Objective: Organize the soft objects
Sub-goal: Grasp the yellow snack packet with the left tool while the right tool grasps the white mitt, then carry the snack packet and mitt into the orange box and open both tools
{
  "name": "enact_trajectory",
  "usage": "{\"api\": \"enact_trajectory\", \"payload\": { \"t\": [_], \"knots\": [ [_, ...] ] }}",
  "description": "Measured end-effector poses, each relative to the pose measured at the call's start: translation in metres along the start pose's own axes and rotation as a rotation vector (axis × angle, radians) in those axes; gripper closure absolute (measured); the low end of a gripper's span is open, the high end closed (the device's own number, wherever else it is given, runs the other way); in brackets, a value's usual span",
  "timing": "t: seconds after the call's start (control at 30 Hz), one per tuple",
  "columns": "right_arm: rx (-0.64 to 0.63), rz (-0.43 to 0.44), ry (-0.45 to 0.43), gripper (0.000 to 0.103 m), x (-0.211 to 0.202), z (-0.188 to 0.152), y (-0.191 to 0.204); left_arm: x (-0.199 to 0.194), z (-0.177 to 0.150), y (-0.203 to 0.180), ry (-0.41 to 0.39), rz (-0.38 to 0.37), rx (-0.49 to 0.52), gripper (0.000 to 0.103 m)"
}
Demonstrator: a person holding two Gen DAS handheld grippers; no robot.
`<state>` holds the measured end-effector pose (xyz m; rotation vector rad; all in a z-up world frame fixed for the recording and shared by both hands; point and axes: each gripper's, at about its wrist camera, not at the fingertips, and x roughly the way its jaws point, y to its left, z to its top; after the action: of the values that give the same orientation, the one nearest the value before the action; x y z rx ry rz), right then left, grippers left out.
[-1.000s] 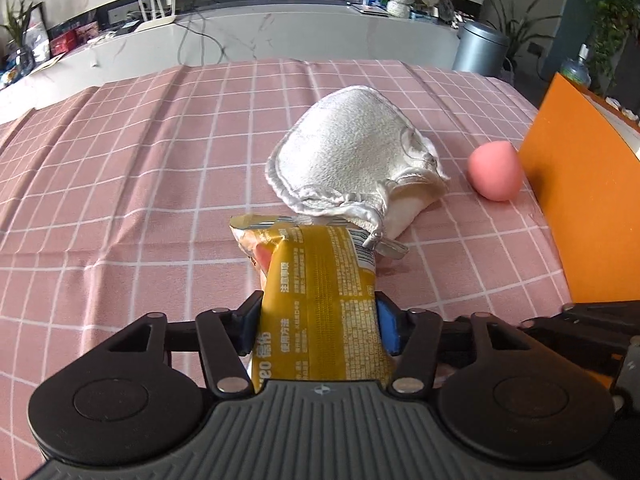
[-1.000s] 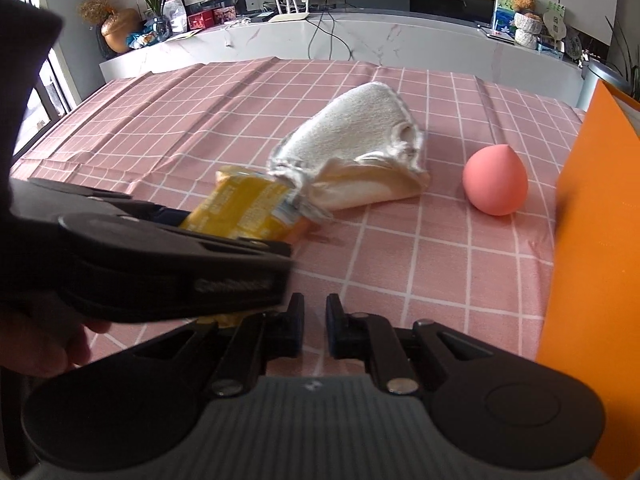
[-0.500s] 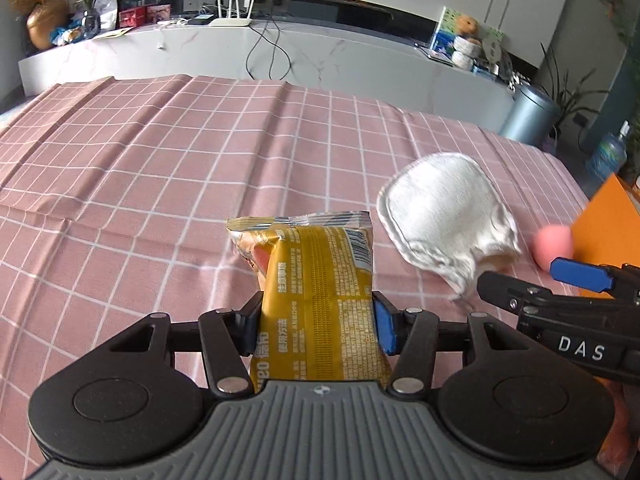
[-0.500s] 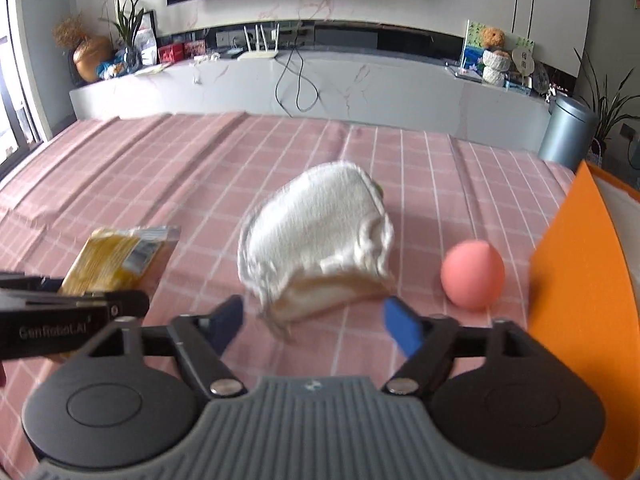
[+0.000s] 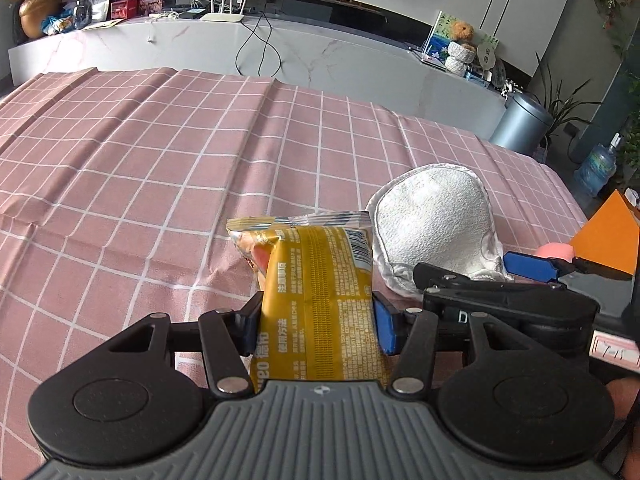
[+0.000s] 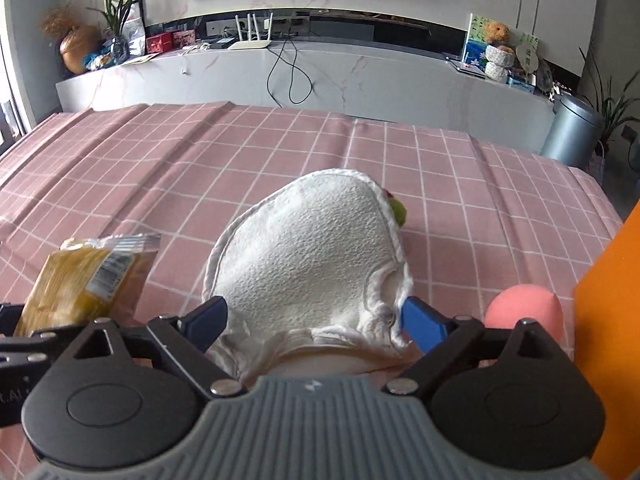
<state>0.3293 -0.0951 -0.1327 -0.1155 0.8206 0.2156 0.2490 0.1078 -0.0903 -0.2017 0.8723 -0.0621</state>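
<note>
The pink checked tablecloth [image 5: 140,184] covers the whole work surface, with creases running across it. Farthest left of the task's things is the yellow snack packet [image 5: 316,300]. The left gripper [image 5: 316,320] is clamped on it, the blue pads [image 5: 385,326] pressing its sides so that the crimped top end sticks forward. From the right wrist view the packet [image 6: 80,284] appears tilted, and whether it is lifted clear of the cloth is hard to tell.

Just to the right of the packet lies the white terry mitt [image 6: 308,256], flat on the cloth with its open cuff facing the cameras. The right gripper [image 6: 316,320] is spread wide around that cuff end, one blue fingertip [image 6: 208,316] at each side of the mitt; the right-hand tip looks to be touching the fabric edge, though the folds make this uncertain. A small green thing [image 6: 398,212] peeks out from behind the mitt's far edge.

Further right, a pink egg-shaped sponge [image 6: 524,312] rests on the cloth, close beside the orange box wall [image 6: 608,320] at the right edge of the table. In the left wrist view, the sponge [image 5: 554,249] is mostly hidden behind the right gripper's finger.
</note>
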Motion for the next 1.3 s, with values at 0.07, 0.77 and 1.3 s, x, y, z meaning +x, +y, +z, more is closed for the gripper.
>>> {"api": "enact_trajectory", "payload": {
  "t": [0.07, 0.77, 1.3],
  "knots": [
    [-0.018, 0.014, 0.009, 0.016, -0.001, -0.005, 0.005, 0.0, -0.002, 0.001, 0.005, 0.004, 0.0, 0.041],
    [-0.131, 0.085, -0.016, 0.088, -0.098, -0.051, 0.008, -0.047, -0.031, -0.011, 0.017, -0.003, 0.001, 0.041],
    [-0.039, 0.049, -0.247, 0.088, -0.251, -0.063, -0.059, -0.139, -0.022, -0.091, -0.135, -0.171, 0.073, 0.041]
  ]
}}
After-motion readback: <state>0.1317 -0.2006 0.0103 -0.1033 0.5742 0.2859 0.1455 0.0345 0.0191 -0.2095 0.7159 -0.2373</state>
